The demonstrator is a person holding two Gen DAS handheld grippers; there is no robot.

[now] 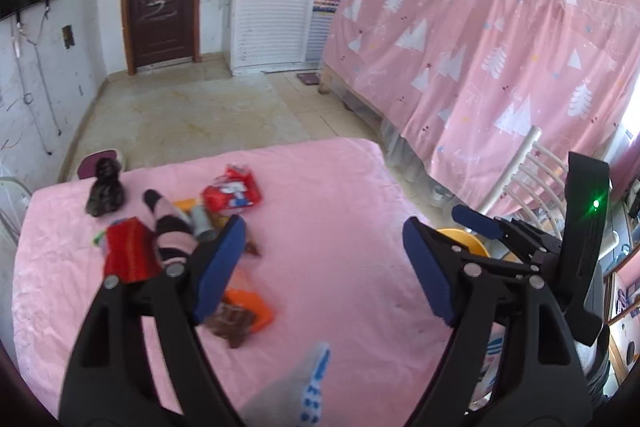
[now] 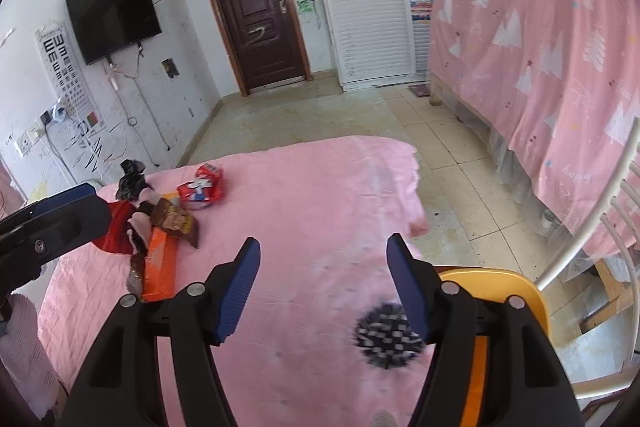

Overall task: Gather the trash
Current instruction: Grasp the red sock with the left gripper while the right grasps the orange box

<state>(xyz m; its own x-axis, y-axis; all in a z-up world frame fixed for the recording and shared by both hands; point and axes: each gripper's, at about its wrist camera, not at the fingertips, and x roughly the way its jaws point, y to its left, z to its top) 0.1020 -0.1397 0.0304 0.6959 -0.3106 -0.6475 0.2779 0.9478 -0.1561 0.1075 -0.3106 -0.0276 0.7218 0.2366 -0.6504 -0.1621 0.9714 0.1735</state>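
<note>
Pink cloth is covering the table (image 2: 340, 187), and both tools are hanging over it with nothing between their pads: the right gripper (image 2: 322, 287) standing open above a spiky black-and-white ball (image 2: 386, 337), the left gripper (image 1: 324, 267) spread wide. Farther off, the trash is lying heaped toward the table's left: an orange packet (image 2: 160, 263), a brown wrapper (image 2: 176, 221), a red snack bag (image 2: 202, 187). Presumably it is awaiting pickup.

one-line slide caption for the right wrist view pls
Open right gripper above a pink-covered table, a pile of snack wrappers to its left, yellow bin at right.
</note>
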